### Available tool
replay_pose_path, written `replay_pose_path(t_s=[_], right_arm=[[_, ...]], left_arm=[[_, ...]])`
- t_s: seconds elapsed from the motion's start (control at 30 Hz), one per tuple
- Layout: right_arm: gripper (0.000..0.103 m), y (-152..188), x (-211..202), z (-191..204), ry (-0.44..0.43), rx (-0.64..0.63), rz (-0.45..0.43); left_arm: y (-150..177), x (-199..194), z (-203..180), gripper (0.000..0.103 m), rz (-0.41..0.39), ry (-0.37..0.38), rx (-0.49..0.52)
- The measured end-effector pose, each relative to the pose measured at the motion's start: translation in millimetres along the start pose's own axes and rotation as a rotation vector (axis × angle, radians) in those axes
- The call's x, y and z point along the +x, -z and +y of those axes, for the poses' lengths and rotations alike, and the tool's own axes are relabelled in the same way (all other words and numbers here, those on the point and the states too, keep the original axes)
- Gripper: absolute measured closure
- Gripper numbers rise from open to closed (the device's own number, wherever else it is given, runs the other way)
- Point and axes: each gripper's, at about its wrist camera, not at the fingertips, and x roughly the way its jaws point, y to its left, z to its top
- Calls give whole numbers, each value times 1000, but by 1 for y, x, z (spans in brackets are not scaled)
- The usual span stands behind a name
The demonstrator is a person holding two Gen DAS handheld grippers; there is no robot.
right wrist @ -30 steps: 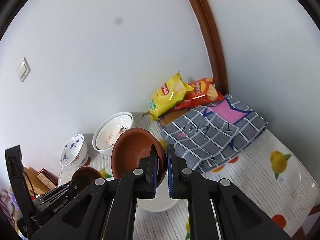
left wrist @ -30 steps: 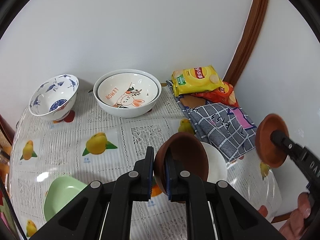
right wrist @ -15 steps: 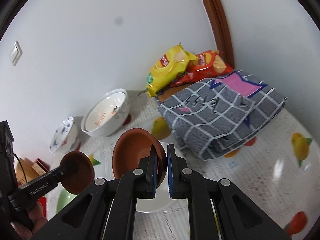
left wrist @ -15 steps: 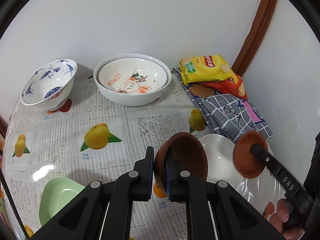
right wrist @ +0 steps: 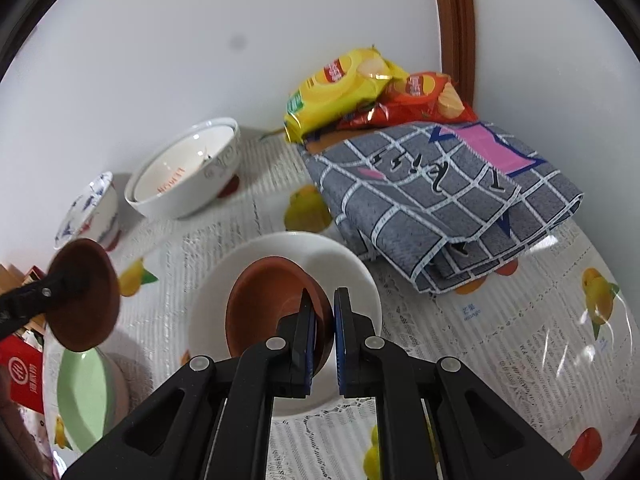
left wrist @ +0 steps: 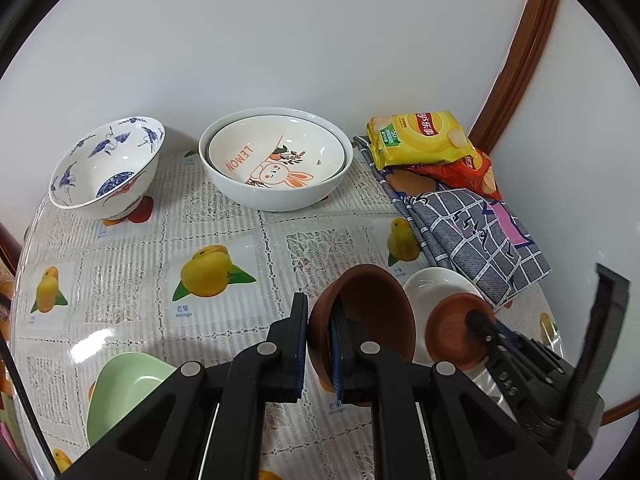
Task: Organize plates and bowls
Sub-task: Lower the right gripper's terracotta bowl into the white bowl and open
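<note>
My left gripper (left wrist: 319,312) is shut on the rim of a brown bowl (left wrist: 372,308) and holds it above the table. That bowl shows at the left of the right wrist view (right wrist: 86,294). My right gripper (right wrist: 323,304) is shut on the rim of a second brown bowl (right wrist: 266,304), which sits in or just over a white plate (right wrist: 352,276). In the left wrist view this bowl (left wrist: 450,330) lies over the white plate (left wrist: 436,286). A green bowl (left wrist: 124,390) sits at the front left.
A blue-and-white bowl (left wrist: 106,168) and a white lemon-print bowl (left wrist: 276,160) nested in a larger one stand by the back wall. Chip bags (left wrist: 420,140) and a folded grey checked cloth (right wrist: 448,196) fill the back right corner. A red box (right wrist: 18,372) lies at the left.
My right gripper has come down and leftward with its brown bowl to the white plate. My left gripper has stayed shut on its bowl and moved slightly forward.
</note>
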Motion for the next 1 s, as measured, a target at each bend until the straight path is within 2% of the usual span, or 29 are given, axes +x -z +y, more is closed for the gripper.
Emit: replay_pose_path(t_s=[0.43, 0.83, 1.0], right_arm=[[94, 4, 20, 15, 93, -76, 28], [94, 4, 27, 22, 118, -93, 44], [94, 6, 31, 30, 194, -149, 39]], left_arm=[[-1, 5, 4, 93, 21, 5, -16], [0, 4, 1, 93, 24, 14, -10], [0, 4, 0, 93, 30, 19, -3]])
